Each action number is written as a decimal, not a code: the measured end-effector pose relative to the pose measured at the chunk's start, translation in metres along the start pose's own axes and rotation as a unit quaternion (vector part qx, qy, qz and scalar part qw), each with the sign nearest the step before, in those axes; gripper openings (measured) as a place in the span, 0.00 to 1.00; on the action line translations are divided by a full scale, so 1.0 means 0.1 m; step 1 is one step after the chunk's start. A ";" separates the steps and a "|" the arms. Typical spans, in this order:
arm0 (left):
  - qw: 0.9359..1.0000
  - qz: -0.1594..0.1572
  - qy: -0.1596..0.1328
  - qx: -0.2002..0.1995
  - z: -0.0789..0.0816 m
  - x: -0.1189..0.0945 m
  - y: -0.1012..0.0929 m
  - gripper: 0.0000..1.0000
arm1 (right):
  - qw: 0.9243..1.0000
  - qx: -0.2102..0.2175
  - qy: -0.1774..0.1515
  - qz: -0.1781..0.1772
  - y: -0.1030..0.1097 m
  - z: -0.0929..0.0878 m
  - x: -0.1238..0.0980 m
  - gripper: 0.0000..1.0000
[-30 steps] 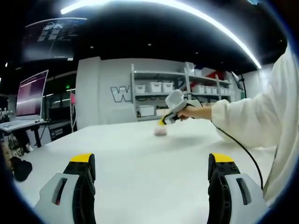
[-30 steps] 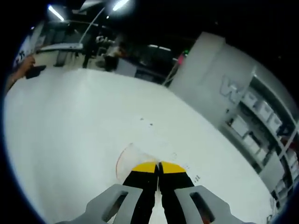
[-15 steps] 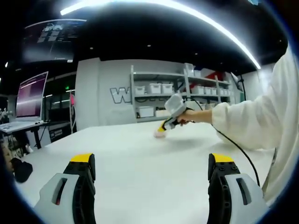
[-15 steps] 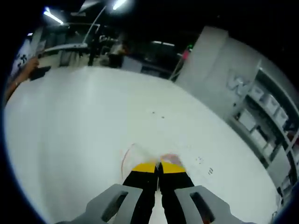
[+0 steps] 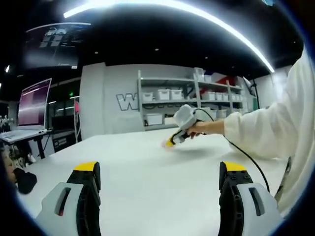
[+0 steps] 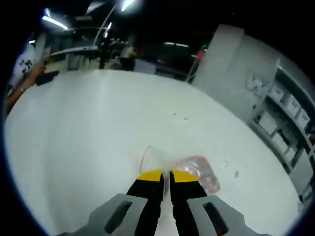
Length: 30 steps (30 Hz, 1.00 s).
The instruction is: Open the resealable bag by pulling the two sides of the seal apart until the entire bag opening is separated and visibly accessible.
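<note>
My right gripper (image 6: pixel 166 173) is pinched on the bag (image 6: pixel 189 169) edge; left gripper (image 5: pixel 160 169) spread, idle. Film's thin, slippery: grab the other seal lip.

The table (image 6: pixel 88 128) has a smooth, matt white top — it takes the ceiling light softly, without glare. The bag (image 6: pixel 194 169) looks like thin clear plastic, glossy and a little crinkled, though the blur leaves that unsure. The left gripper (image 5: pixel 160 179) has matt grey plastic jaws with yellow caps — the sleeve (image 5: pixel 268 130) is soft white cloth.
</note>
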<state>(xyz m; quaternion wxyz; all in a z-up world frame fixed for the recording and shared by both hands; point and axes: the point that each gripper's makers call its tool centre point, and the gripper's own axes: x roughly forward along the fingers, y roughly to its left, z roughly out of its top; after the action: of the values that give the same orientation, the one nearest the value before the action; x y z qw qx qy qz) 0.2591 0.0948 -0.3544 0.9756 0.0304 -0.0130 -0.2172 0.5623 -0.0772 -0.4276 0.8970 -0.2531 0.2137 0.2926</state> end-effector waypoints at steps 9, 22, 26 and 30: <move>1.000 -0.003 0.006 -0.001 -0.04 0.00 -0.02 0.99 | 1.000 -0.002 -0.007 0.017 0.09 0.06 -0.05 0.11; 1.000 -0.008 0.010 0.000 -0.07 0.00 -0.05 0.99 | 0.998 0.007 -0.056 0.002 0.04 0.25 -0.12 0.23; 1.000 -0.006 0.011 0.000 -0.07 0.00 -0.04 0.99 | 0.997 0.009 -0.076 -0.008 0.02 0.33 -0.13 0.29; 1.000 -0.006 0.011 0.001 -0.07 -0.01 -0.05 0.99 | 0.996 0.012 -0.083 -0.012 -0.02 0.38 -0.13 0.31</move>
<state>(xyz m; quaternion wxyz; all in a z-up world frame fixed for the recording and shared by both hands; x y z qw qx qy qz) 0.2569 0.0912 -0.3618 0.9743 0.0339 -0.0028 -0.2226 0.5624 -0.0620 -0.3904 0.9179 -0.2198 0.1390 0.2996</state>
